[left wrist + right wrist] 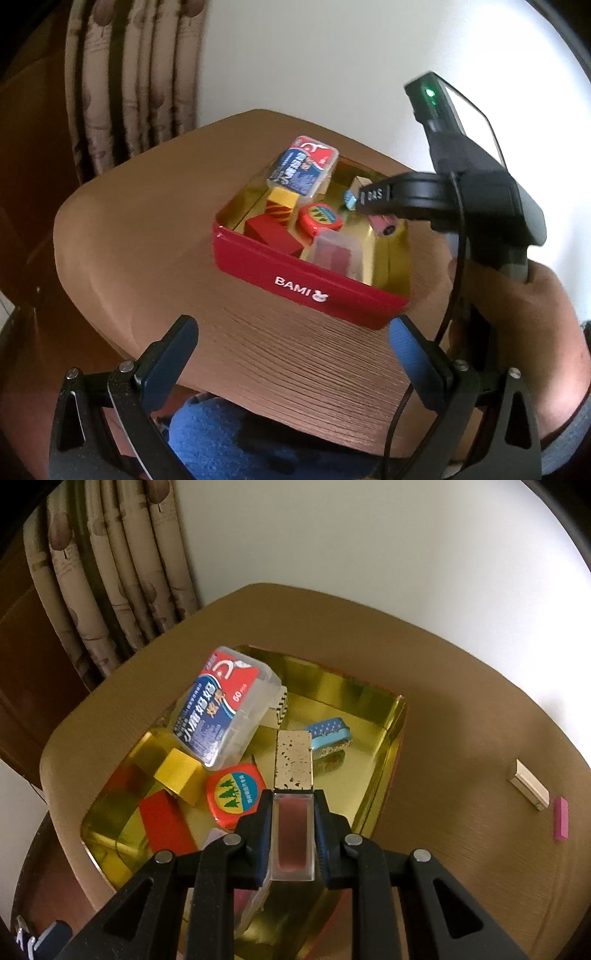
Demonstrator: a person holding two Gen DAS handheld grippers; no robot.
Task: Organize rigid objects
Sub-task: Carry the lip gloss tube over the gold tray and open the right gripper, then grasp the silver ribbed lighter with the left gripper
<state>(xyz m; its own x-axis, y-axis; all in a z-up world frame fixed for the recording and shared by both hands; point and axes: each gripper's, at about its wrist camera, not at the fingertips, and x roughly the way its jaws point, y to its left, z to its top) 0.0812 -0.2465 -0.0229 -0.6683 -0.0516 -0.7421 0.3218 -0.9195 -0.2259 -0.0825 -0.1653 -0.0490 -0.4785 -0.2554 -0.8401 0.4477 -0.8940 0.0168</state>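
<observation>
The right hand-held gripper (293, 834) is gripping a lipstick (293, 794) above the red tin (295, 280), while the left hand-held gripper (291, 350) is hovering open just before the tin.

The shiny red metal tin (295, 273) has "BAMI" in white letters on its side, next to a tiny white bunny sign. The clear plastic box with the red and blue label (225, 709) shows "60" and blue-backed writing too small to read.
</observation>
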